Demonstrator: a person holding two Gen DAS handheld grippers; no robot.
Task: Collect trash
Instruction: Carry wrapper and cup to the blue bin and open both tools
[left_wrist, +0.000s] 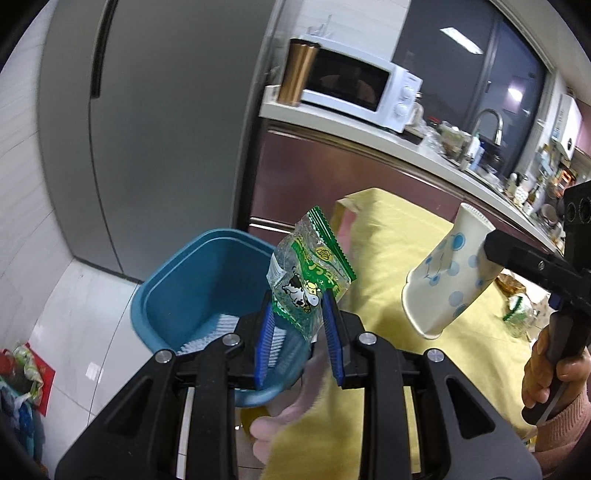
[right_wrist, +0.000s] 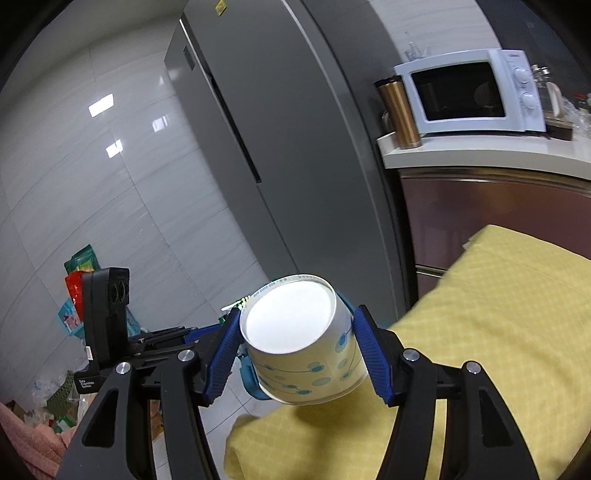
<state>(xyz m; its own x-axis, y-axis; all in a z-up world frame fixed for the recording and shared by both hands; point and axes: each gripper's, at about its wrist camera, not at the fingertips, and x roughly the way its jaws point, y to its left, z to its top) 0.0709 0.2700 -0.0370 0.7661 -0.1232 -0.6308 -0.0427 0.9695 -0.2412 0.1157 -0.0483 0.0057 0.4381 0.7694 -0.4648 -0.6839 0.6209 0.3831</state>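
Up in the air, the left gripper (left_wrist: 300, 314) pinches a crinkled clear-and-green plastic snack wrapper (left_wrist: 308, 275) printed with a cartoon cow, its blue jaws nearly together on the wrapper's lower end, above the rim of a blue plastic bin (left_wrist: 177, 291) on the floor. Beside it, the right gripper (right_wrist: 297, 349) clamps a white paper cup (right_wrist: 303, 339) with blue dots, tilted, jaws spread wide on its sides, over the edge of the yellow-clothed table (right_wrist: 498, 314).
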